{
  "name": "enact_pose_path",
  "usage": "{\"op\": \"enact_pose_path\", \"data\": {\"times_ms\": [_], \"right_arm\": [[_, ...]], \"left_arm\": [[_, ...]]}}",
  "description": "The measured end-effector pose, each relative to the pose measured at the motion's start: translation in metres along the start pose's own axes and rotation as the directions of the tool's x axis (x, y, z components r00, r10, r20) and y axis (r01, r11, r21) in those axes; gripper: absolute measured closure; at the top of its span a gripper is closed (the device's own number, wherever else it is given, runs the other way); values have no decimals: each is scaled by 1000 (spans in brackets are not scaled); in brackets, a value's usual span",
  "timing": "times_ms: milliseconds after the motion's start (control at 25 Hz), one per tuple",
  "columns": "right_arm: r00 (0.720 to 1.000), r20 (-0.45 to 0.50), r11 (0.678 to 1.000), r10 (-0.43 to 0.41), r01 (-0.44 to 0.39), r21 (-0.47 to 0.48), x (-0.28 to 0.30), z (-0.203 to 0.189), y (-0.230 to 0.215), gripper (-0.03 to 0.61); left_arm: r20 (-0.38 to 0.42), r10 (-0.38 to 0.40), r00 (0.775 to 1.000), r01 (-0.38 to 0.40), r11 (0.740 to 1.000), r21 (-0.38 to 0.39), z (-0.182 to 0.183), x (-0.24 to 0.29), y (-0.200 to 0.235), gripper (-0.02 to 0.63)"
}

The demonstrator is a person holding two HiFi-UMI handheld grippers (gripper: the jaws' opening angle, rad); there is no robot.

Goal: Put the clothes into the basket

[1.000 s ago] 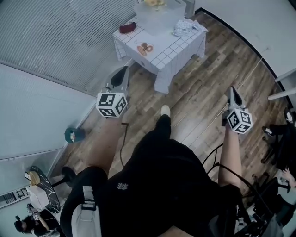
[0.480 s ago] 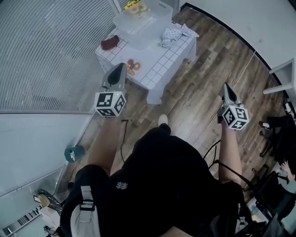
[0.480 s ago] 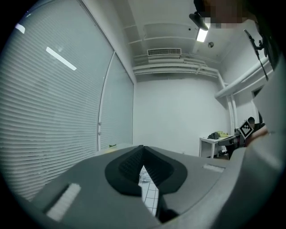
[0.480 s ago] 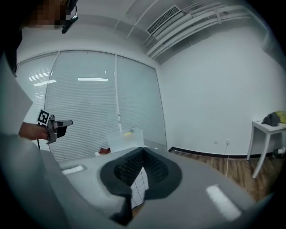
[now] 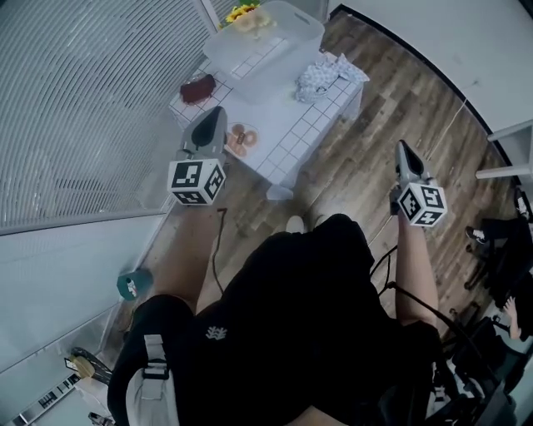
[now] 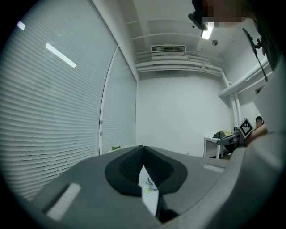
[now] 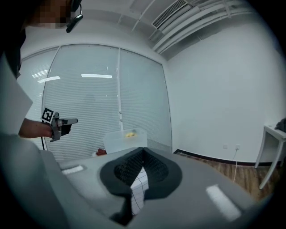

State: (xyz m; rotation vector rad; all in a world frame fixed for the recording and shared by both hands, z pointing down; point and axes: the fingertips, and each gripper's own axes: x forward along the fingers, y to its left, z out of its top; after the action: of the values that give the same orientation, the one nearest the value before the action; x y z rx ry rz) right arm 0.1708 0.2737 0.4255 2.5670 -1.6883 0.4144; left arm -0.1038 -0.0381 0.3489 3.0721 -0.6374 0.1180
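A clear plastic basket (image 5: 266, 37) stands on a low table with a white checked cloth (image 5: 287, 133). A dark red garment (image 5: 198, 87) lies on the table to the basket's left, and a white patterned garment (image 5: 321, 76) lies at its right. My left gripper (image 5: 215, 116) hovers near the table's left front edge, shut and empty. My right gripper (image 5: 403, 150) is over the wooden floor to the right of the table, also shut and empty. The right gripper view shows the basket (image 7: 125, 139) and the red garment (image 7: 101, 152) ahead.
A plate with brown round items (image 5: 241, 139) sits at the table's front. Yellow flowers (image 5: 241, 12) stand behind the basket. A blinds-covered glass wall (image 5: 92, 100) runs along the left. A teal object (image 5: 133, 284) lies on the floor, and a white desk (image 5: 508, 158) stands at the right.
The person has walked toward the table, so it now sits lower and nearer in the head view. Both grippers came forward with it, and both stayed shut.
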Motion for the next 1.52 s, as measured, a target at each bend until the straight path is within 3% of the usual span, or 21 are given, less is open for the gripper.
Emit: {"op": "enact_pose_path", "data": {"times_ms": [320, 600, 920, 1080, 1280, 1520], "right_arm": [[999, -28, 999, 38, -39, -23, 75, 8, -26, 577], [987, -66, 988, 149, -151, -20, 181, 14, -41, 577], [934, -115, 937, 339, -346, -41, 302, 22, -37, 577], [896, -150, 903, 419, -429, -37, 350, 5, -34, 577], [858, -224, 880, 463, -476, -2, 390, -21, -27, 577], [841, -266, 869, 472, -494, -21, 398, -35, -15, 577]], "left_arm": [[-40, 49, 998, -51, 998, -40, -25, 41, 20, 607], [-69, 155, 985, -158, 987, -37, -27, 78, 55, 607], [-104, 325, 940, -331, 942, -53, -28, 118, 81, 607], [-149, 392, 908, -403, 914, -47, -36, 131, 99, 607], [-170, 459, 872, -465, 885, 1, -44, 142, 117, 607], [-159, 466, 870, -477, 878, -38, -63, 149, 132, 607]]}}
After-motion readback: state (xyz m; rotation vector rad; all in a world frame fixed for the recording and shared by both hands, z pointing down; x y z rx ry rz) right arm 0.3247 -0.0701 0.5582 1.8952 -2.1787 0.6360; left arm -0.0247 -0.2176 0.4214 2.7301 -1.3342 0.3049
